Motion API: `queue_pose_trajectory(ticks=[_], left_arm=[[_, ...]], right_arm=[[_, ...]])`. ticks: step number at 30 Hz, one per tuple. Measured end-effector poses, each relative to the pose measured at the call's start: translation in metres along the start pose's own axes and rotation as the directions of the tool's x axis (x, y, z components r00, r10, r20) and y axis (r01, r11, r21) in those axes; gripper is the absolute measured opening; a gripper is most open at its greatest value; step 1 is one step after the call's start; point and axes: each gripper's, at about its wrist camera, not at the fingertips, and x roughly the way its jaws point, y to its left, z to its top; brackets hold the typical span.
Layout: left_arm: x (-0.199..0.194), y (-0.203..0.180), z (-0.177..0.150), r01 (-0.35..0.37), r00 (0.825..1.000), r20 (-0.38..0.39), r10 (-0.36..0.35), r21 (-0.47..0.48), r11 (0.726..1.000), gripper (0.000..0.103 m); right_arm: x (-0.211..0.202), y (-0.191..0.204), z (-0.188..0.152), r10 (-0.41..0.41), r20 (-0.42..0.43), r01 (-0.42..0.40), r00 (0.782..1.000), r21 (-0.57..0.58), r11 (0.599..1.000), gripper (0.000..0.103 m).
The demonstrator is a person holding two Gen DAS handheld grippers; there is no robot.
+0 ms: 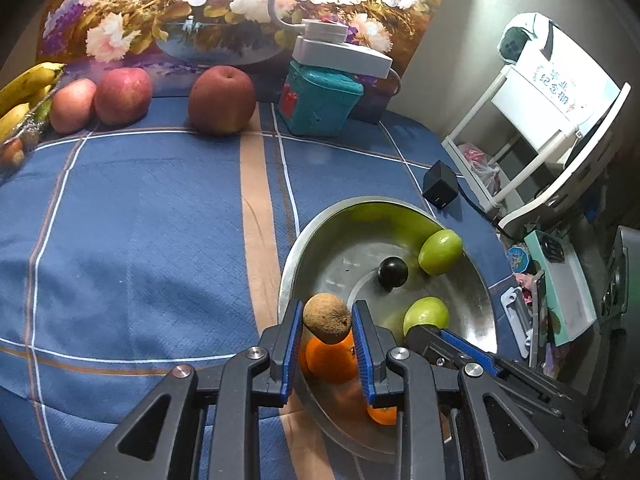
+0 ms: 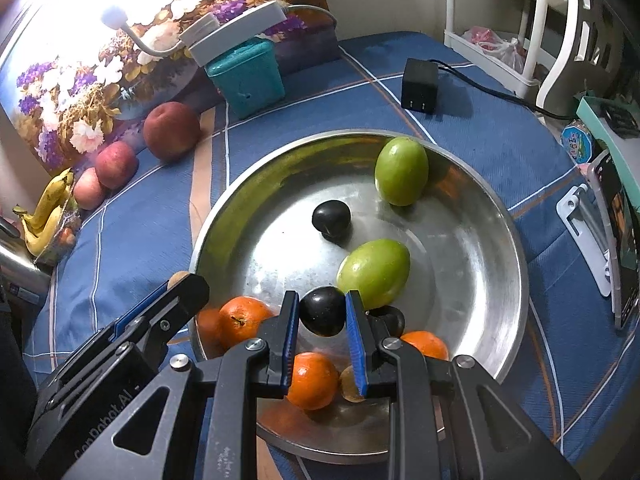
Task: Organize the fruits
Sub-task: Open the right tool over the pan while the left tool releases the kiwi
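The kiwi (image 1: 327,319) sat pinched between the blue pads of my left gripper (image 1: 326,322), its long axis lying across the jaws, and it hung just over the near-left rim of the steel bowl (image 1: 472,312). An orange (image 1: 332,360) lay directly below it inside the bowl, so any drop would, I judged, land on fruit rather than metal. My right gripper (image 2: 322,314) was closed narrowly on a dark plum (image 2: 322,311), held above the near part of the bowl, just beside the nearer green fruit (image 2: 374,273). A second plum (image 2: 331,216) rested near the bowl's middle and another green fruit (image 2: 401,171) against the far wall. Both held fruits lay straight ahead of their grippers; the left one was nearer the rim, the right one further in. Three apples (image 1: 222,100) and bananas (image 1: 24,88) waited at the far left, well apart from both grippers.
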Motion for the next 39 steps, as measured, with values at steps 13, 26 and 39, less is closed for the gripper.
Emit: queue_pose_trajectory(ticks=[13,26,39], left_arm=[[0.006,0.003,0.000,-0.006,1.000,-0.016,0.005,-0.015,1.000,0.027],[0.006,0.003,0.001,0.008,1.000,-0.029,-0.008,-0.015,1.000,0.029],[-0.001,0.006,0.004,-0.002,1.000,-0.026,0.002,-0.021,1.000,0.037]], right_arm=[[0.006,-0.001,-0.001,-0.003,-0.014,0.003,1.000,0.002,1.000,0.025],[0.004,-0.002,-0.002,-0.006,-0.008,0.006,1.000,0.014,1.000,0.025],[-0.004,-0.003,0.000,-0.005,0.015,0.005,1.000,0.018,1.000,0.026]])
